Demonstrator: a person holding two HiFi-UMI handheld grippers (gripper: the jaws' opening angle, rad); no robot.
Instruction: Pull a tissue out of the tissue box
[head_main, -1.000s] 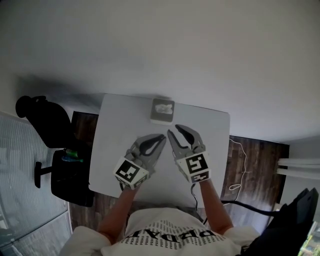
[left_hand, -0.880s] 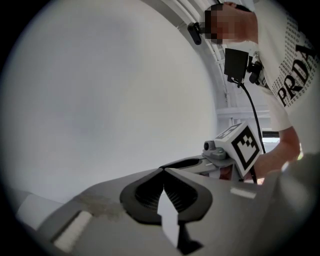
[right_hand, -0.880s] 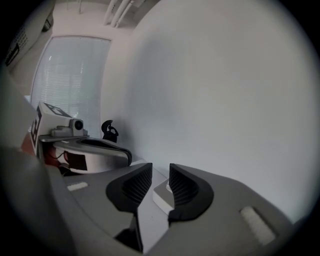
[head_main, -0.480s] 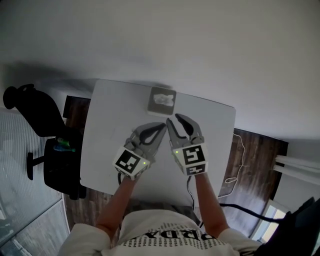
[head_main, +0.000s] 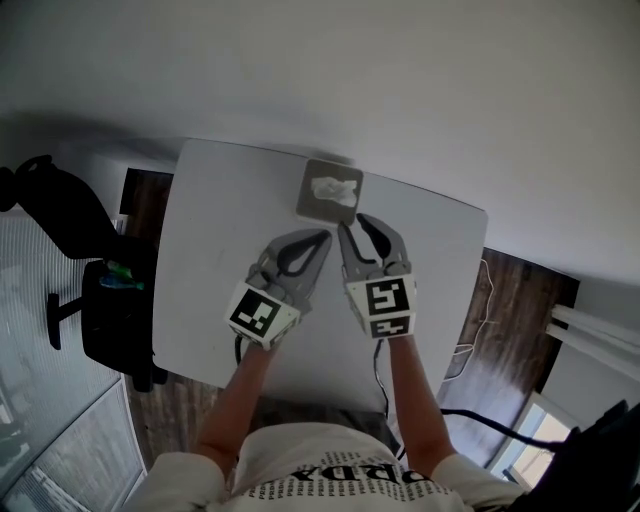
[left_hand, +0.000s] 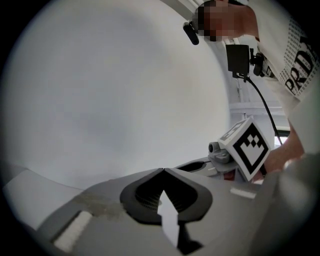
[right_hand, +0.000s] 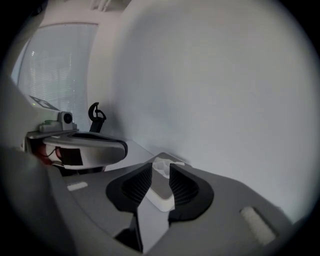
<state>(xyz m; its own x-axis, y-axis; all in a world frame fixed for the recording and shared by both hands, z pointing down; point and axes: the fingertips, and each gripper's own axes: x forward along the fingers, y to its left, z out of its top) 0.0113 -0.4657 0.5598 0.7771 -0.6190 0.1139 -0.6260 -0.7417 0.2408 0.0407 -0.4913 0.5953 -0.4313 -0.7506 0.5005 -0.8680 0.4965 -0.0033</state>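
A grey tissue box (head_main: 312, 206) stands at the far edge of the white table (head_main: 210, 240), with a white tissue (head_main: 336, 187) sticking out of its top. My right gripper (head_main: 357, 227) is open a little, its tips just short of the box's near side. In the right gripper view the box (right_hand: 161, 198) and its tissue (right_hand: 162, 163) show through the narrow gap of that gripper (right_hand: 160, 170). My left gripper (head_main: 323, 238) is shut and empty, a little nearer to me and left of the right one. Its tips meet in its own view (left_hand: 163, 171).
A black office chair (head_main: 55, 200) and a dark seat with a green item (head_main: 118, 283) stand left of the table on the wood floor. A cable (head_main: 470, 345) lies on the floor at the right. A pale wall rises right behind the table's far edge.
Both grippers have moved forward across the table toward the tissue box. The right gripper's tips are now close to the box. The left gripper stays shut.
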